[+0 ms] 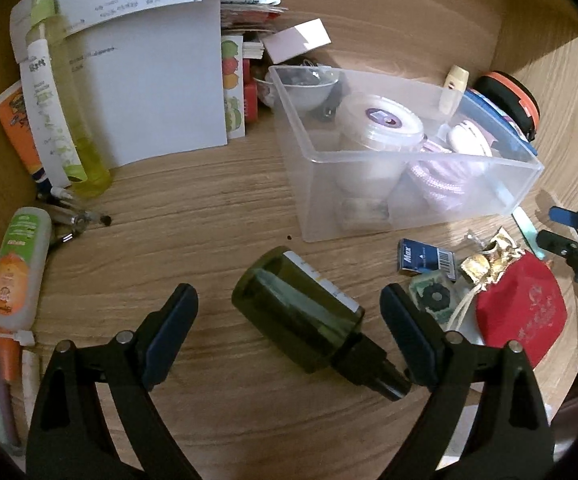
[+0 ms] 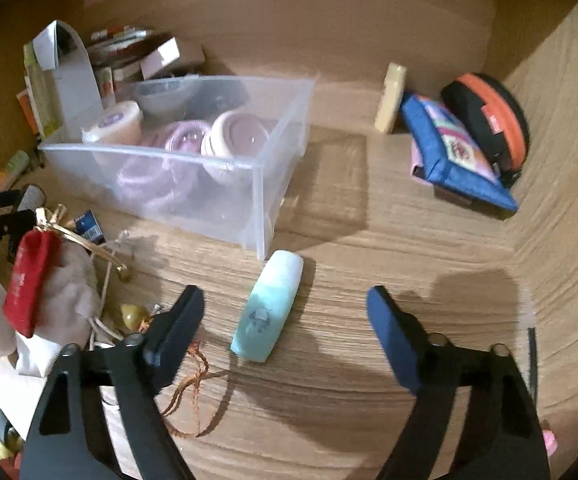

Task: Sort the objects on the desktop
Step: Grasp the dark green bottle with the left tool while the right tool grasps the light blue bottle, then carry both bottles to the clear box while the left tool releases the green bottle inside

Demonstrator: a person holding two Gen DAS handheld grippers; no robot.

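Sorting the bench, partway done.
We are straddling a dark bottle (image 1: 301, 316) and a mint case (image 2: 269, 306) with both grippers, left gripper (image 1: 289, 312) and right gripper (image 2: 285, 314), open; clutter remains outside the bin (image 1: 409, 156).

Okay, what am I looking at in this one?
A person is tidying a cluttered wooden desk with a handheld gripper in each hand. The left gripper is open around a dark green bottle lying on its side, not pressing on it. The right gripper is open around a small mint-and-white case, also not gripped. A clear plastic bin already holds round containers and a coiled purple cord.
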